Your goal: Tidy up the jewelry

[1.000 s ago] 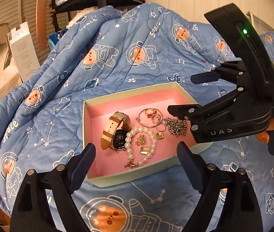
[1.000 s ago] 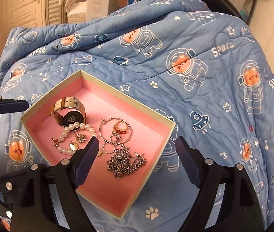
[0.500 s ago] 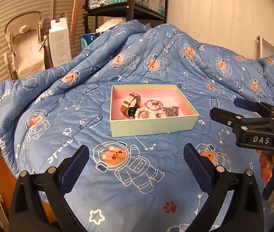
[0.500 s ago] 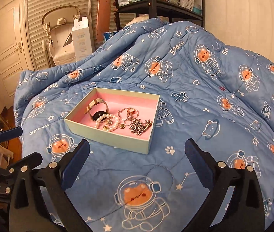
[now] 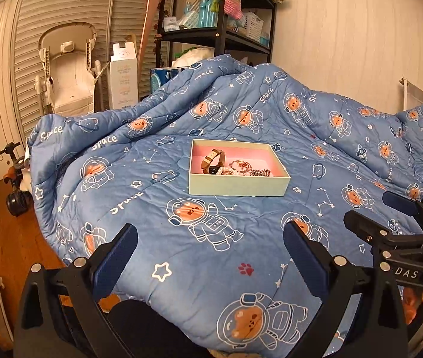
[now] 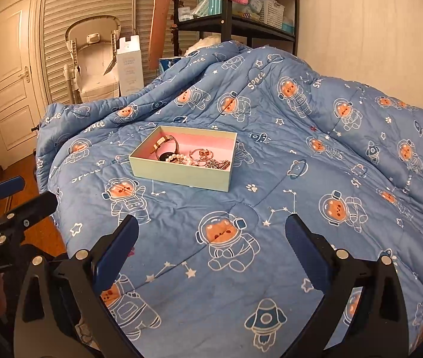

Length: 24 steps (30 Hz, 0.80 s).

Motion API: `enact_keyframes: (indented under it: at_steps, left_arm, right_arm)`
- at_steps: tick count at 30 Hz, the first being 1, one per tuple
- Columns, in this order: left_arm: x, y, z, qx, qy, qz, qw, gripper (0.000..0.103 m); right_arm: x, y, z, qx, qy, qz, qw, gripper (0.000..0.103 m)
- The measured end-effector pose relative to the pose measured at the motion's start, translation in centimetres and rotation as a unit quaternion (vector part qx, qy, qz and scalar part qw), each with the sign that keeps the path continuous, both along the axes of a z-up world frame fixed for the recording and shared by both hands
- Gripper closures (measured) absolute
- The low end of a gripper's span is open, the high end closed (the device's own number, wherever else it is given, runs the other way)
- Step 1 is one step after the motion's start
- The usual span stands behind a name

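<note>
The pale green jewelry box [image 5: 238, 183] is sitting on the blue astronaut quilt [image 5: 181, 247], well ahead of both tongs, long side facing them. The left gripper [image 5: 210, 249] and right gripper [image 6: 211, 246] are standing spread wide, pinching nothing. The watch [image 6: 166, 149], pearl bracelet [image 6: 178, 158] and chain [image 6: 218, 164] are lying inside, roughly equally far from both.

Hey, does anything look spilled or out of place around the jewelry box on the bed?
Nothing stands out. The box sits flat on the blanket, and the watch, pearls and chain all lie inside it.
</note>
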<state>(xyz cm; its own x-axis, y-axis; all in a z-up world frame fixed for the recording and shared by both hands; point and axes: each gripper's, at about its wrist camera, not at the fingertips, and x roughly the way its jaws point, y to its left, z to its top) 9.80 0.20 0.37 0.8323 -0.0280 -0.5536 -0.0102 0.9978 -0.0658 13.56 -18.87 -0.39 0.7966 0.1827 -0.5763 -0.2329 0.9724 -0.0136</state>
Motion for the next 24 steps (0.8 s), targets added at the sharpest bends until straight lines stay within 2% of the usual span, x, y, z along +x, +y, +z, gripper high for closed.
enact_keyframes:
  at_steps: [4,9,12,20,24]
  left_arm:
    - [-2.9,0.1,0.8,0.012,-0.016,0.011,0.9998,0.007]
    - [-6.6,0.6,1.2,-0.009,-0.040,0.022,0.9989,0.007]
    - [-8.2,1.0,1.6,-0.013,-0.062,0.037,0.9973,0.007]
    - [-9.3,0.5,2.0,-0.009,-0.079,0.028,0.9965,0.007]
    - [-9.4,0.3,2.0,-0.008,-0.080,0.023,0.9965,0.007]
  right_arm:
    - [-3.6,-0.1,0.4,-0.003,-0.010,-0.020,1.000,0.006]
    - [-7.9,-0.6,1.0,0.032,-0.021,-0.036,0.999,0.006]
    - [-9.8,-0.4,1.5,0.041,-0.050,-0.029,0.997,0.006]
    - [-11.1,0.1,2.2,0.033,-0.074,-0.025,0.996,0.006]
    - [-11.1,-0.1,2.1,0.033,-0.071,-0.028,0.997,0.006]
